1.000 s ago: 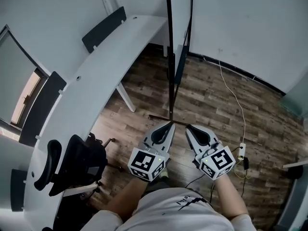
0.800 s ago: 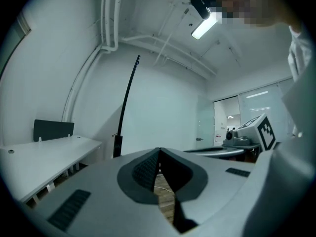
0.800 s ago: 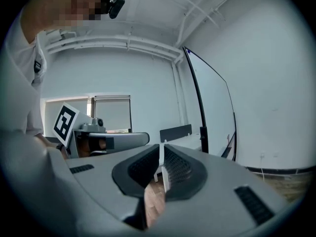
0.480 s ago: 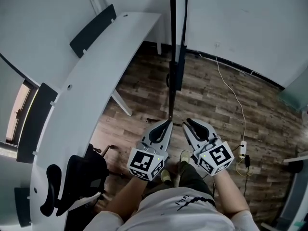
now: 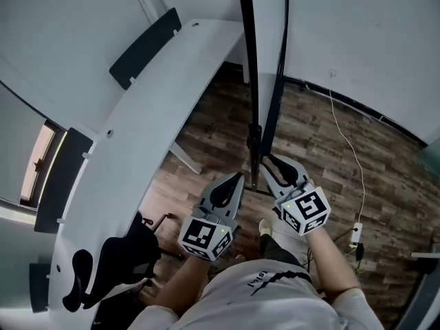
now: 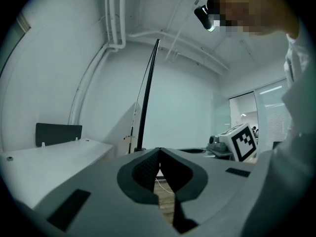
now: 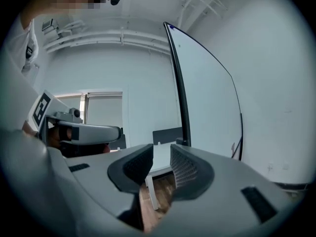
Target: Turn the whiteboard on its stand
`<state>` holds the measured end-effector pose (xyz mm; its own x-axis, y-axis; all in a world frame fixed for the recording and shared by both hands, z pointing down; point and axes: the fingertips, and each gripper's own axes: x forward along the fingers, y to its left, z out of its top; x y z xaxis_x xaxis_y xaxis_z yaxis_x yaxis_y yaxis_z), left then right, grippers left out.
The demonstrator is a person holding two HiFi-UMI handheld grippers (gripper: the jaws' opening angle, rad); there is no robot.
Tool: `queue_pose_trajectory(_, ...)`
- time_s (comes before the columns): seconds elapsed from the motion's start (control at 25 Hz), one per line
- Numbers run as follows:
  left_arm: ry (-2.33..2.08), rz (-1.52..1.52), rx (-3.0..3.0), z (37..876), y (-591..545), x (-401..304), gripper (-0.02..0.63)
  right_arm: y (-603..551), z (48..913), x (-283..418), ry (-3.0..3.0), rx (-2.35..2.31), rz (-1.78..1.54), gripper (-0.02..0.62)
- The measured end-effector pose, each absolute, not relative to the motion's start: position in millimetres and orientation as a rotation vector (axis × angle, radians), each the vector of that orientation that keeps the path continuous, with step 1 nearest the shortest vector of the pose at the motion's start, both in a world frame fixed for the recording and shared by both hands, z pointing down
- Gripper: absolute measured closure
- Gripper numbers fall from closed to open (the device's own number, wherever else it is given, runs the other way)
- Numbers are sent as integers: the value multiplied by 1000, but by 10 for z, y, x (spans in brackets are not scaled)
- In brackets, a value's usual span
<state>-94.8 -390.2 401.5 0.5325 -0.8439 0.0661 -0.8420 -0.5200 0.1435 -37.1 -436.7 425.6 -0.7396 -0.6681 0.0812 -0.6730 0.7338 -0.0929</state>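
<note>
The whiteboard (image 5: 265, 53) looks wide, stiff and smooth, best taken at its thin dark edge; the right gripper (image 5: 269, 163) jaws have just been opening, empty, while the left gripper (image 5: 237, 178) jaws are pressed together

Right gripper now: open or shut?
Open: the grey two-jaw right gripper shows a clear gap between its ribbed pads, nothing in it; the jaws have just been opening.

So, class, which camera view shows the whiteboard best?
The right gripper view: there the whiteboard shows its broad white face, bordered by its dark edge. The head view shows it nearly edge-on from above. The left gripper view shows only a thin dark edge.
</note>
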Motion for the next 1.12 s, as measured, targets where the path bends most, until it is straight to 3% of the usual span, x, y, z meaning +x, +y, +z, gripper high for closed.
queue_pose_trajectory(0.44, -1594, -23, 2527, 4004, -4560, -988, 594, -5208, 4484, -544, -2866, 962, 139, 482)
queue_pose_trajectory(1.12, -1635, 4, 2481, 4118, -4741, -1062, 594, -5236, 4566, -723, -2873, 771, 70, 495)
